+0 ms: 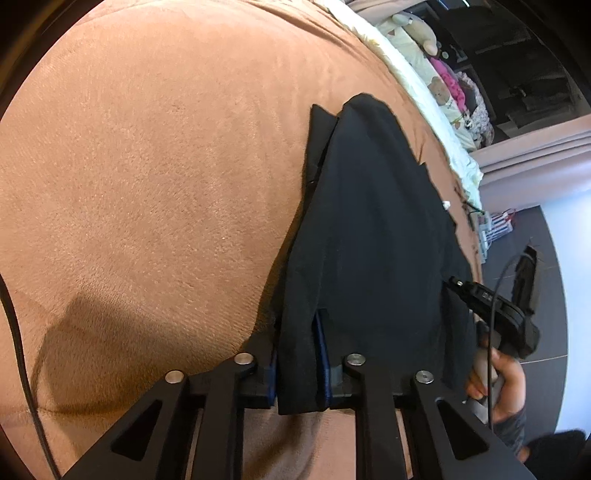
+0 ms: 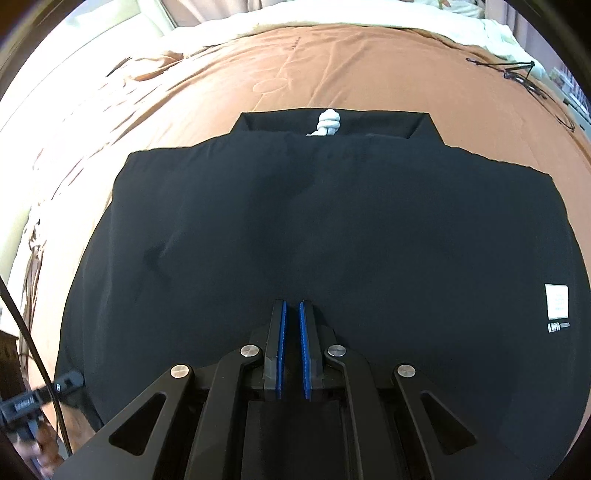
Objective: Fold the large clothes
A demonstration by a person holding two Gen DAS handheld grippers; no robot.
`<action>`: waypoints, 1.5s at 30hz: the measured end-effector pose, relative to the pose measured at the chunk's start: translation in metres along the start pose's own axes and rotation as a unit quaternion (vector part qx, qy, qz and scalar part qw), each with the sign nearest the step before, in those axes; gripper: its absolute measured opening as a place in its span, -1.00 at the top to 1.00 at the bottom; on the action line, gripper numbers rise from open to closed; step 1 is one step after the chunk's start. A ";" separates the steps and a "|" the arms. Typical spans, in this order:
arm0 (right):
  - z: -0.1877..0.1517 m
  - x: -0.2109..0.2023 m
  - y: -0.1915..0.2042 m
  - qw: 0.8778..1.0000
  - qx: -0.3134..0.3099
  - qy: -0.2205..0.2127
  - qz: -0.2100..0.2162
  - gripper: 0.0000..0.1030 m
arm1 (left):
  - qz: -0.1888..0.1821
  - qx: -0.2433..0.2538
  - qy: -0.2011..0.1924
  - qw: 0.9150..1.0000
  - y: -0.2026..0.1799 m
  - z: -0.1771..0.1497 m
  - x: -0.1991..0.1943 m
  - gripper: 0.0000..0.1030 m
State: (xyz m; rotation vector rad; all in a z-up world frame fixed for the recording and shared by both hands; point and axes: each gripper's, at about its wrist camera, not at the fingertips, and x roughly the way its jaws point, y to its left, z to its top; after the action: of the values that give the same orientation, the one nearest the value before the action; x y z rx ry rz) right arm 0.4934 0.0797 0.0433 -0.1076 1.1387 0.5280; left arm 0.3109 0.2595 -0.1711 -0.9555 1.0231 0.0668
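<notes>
Pinching a fold of the black garment [image 1: 369, 240], the left gripper [image 1: 299, 373] is gripping over the brown bedspread [image 1: 147, 184]. The right gripper [image 2: 291, 350] is hovering above it, jaws nearly closed, empty.

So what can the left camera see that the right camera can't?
Only the left wrist view shows the left gripper pinching the black garment's edge, and stuffed toys far off. Only the right wrist view shows the white drawstring knot, the white label and the shut, empty right gripper. Both show the garment on the brown blanket.
</notes>
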 end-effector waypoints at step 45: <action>-0.168 -0.077 -0.132 0.973 0.122 -0.071 0.183 0.75 | -0.114 0.265 -0.005 0.958 -0.300 -0.058 -0.030 0.85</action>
State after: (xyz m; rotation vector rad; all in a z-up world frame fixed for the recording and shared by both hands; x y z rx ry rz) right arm 0.3886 -0.1197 0.0155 0.3545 1.0792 0.7060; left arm 0.3921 0.0463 0.0340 -0.5719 0.8514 -0.3780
